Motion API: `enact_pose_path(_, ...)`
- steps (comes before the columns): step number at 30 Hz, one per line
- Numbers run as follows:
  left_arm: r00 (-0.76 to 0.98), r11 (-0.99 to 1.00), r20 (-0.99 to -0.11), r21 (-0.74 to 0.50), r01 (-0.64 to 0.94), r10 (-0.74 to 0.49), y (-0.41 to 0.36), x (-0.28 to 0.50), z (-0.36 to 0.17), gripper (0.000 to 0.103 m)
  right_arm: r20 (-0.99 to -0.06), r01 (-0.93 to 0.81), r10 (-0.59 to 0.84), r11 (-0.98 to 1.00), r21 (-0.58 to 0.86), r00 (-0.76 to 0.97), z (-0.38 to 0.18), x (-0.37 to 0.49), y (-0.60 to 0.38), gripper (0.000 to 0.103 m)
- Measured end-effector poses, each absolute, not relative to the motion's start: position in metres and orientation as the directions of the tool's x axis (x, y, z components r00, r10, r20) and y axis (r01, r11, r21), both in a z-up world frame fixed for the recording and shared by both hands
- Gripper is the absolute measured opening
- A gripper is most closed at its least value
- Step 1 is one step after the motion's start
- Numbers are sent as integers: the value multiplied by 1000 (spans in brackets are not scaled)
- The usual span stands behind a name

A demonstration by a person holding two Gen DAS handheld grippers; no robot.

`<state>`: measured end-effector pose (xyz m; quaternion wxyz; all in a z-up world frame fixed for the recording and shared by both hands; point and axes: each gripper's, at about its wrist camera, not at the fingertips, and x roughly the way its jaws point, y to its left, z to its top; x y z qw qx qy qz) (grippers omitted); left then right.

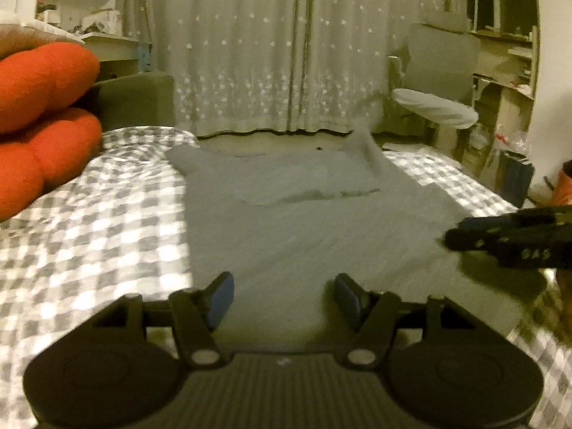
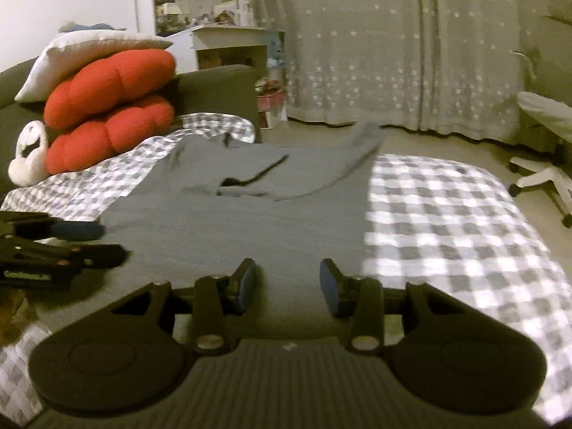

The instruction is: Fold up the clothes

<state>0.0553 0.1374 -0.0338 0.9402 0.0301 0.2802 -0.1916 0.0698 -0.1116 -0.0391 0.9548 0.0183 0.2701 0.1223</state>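
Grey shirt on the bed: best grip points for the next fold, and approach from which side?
Probably the near hem of the grey shirt, one corner per gripper. It lies flat on the checked bedspread with that edge nearest both tools, so come in low from the near side. Left gripper and right gripper are both open above it, empty. The far part already looks folded over.

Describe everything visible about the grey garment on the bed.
The grey garment is a plain, soft-looking knit top lying flat on the checked bedspread. Its far end looks folded back over the body, with a dark opening, likely the neckline, showing there. Both grippers, left and right, are open above its near edge, gripping nothing.
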Motion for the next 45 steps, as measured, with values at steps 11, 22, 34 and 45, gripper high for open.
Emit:
enact_pose_path(11,764,907,-523,-46,419,-379,131,35,-19,64,-489,-284,316,948,140,813,-23,46,-101,44)
enact_pose_path(22,717,878,-585,16,479,-380,121,30,-32,66,-556,-309,299,948,78,776,-35,44,-87,44)
enact_pose_path(34,737,931,-600,-37,363,-312,152,31,-21,68,-552,-204,254,967,151,794,-27,47,-115,45)
enact_pose_path(45,739,964,-626,-87,251,-249,161,44,-18,69,-559,-163,244,968,191,793,-26,53,-125,46)
